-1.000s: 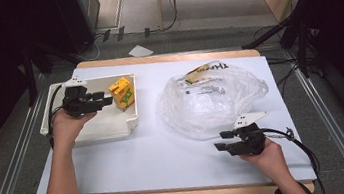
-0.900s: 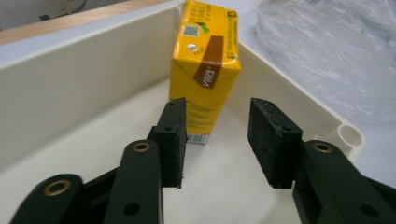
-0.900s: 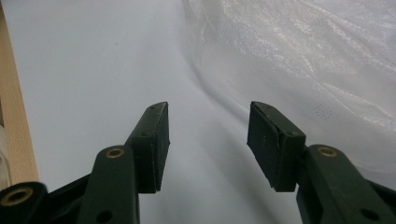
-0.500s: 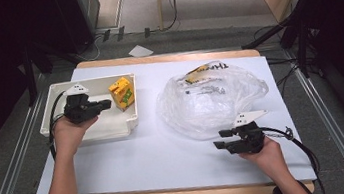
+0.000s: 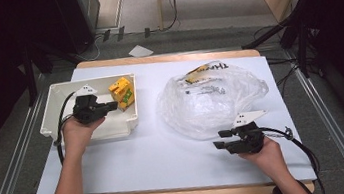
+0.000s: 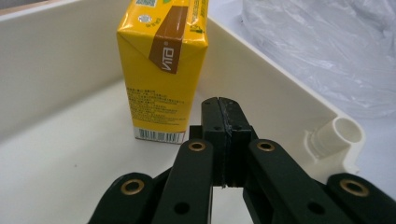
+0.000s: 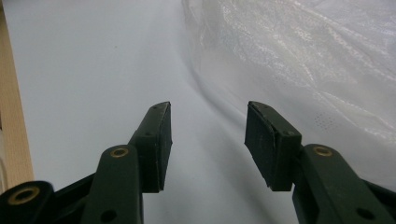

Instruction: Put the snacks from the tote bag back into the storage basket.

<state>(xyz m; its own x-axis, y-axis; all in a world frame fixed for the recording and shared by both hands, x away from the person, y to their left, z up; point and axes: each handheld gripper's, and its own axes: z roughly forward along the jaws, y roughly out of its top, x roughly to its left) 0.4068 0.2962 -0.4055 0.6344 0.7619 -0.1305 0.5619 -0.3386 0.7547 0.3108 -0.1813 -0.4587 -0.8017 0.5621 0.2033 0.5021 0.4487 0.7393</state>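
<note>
A yellow drink carton stands upright at the right end of a white tray on the table's left. My left gripper hovers inside the tray, just short of the carton, its jaws pressed together with nothing between them. A crumpled clear plastic bag lies right of centre. Near the table's front right, my right gripper is open, empty, low over the white tabletop beside the bag's near edge.
The tray's right wall ends in a round corner post. A printed label lies at the bag's far edge. A scrap of white paper lies on the floor beyond the table. Bare white tabletop spans the front middle.
My left gripper has drawn back a little from the carton toward the near left of the tray. The right gripper has stayed in place.
</note>
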